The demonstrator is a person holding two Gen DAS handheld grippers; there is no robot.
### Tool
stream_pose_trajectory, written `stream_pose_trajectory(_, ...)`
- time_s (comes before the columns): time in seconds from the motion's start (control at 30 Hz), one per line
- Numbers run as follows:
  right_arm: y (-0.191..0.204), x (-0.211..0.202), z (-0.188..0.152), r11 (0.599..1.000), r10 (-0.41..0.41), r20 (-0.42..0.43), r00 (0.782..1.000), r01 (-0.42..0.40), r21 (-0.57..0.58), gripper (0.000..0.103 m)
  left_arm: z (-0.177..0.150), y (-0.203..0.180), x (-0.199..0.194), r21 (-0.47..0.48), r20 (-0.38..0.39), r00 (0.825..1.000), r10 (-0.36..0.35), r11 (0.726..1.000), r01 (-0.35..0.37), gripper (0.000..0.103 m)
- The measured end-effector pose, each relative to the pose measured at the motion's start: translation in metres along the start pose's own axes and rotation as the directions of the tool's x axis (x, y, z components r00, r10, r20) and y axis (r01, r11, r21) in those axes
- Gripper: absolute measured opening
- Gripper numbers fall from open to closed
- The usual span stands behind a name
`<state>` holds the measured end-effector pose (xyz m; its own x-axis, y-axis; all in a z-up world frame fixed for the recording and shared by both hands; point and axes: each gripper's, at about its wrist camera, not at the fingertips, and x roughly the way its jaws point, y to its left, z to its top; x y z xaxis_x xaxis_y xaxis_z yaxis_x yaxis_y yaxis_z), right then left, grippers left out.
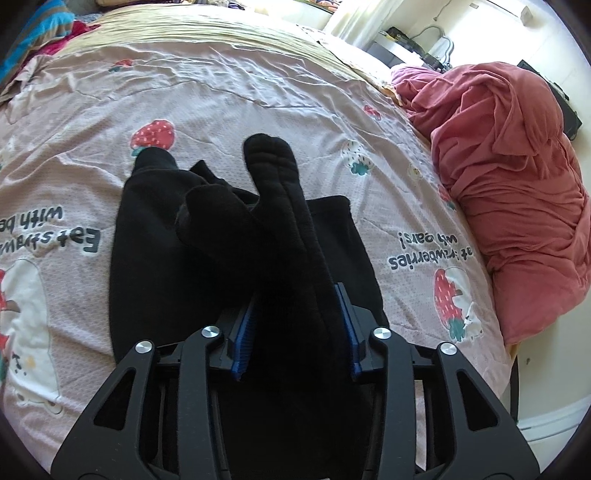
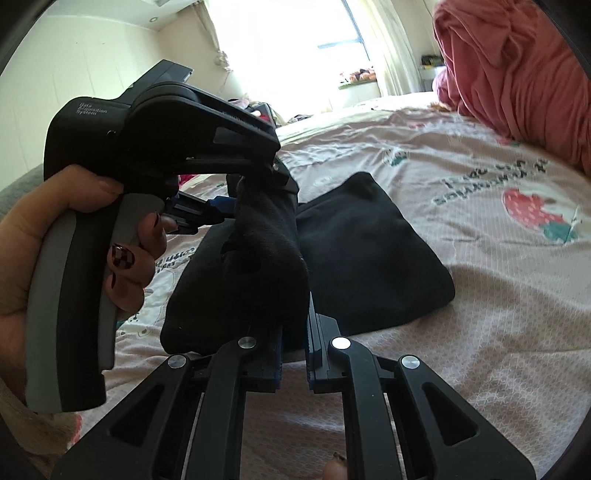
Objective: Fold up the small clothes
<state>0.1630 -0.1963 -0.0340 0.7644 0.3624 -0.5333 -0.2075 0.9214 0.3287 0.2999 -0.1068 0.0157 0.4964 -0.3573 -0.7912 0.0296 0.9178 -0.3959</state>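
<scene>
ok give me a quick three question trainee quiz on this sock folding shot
1. True or false: the left gripper is shut on the black sock.
2. What lies flat on the strawberry sheet under the sock: A) black folded cloth, B) white towel, C) blue jeans?
3. What colour is the bundle at the bed's edge?

Key: 1 true. 2 A. 3 pinkish red.

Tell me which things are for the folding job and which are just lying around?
For the job:
black socks, pinched in both tools
left tool
right tool
folded black cloth under them

Just lying about:
pink blanket heap
strawberry bedsheet
striped fabric in the corner
</scene>
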Motion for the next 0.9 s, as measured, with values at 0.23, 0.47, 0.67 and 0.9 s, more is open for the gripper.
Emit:
stream_pose_trajectory(0.23, -0.019, 0.005, -0.003, 0.995, 0.023, -0.053, 0.998, -0.018, 0.099, 0.012, -0.006, 0.006, 0.009, -0.042, -0.005, 0.993, -0.121, 0.992, 0.121, 0.078)
stream_pose_trajectory(0.47, -0.042, 0.006, 0.000, 0.971, 0.118, -0.107, 0.987, -0.092, 0.222, 0.042, -0.025, 0.038, -0.025, -0.036, 0.105, 0.991, -0.081, 0.996, 0.085, 0.078)
stream_pose_trajectory(0.67, -0.055, 0.007, 0.030, 0.956, 0.205, -0.150, 0.967, -0.165, 0.244, 0.073, -0.041, 0.070, -0.038, -0.019, 0.157, 0.987, 0.026, 1.000, -0.024, 0.078)
stream_pose_trajectory(0.9, -0.063, 0.045, 0.062, 0.917, 0.296, -0.267, 0.917, -0.195, 0.348, 0.073, -0.048, 0.087, -0.029, -0.023, 0.121, 0.993, 0.015, 1.000, -0.012, 0.078)
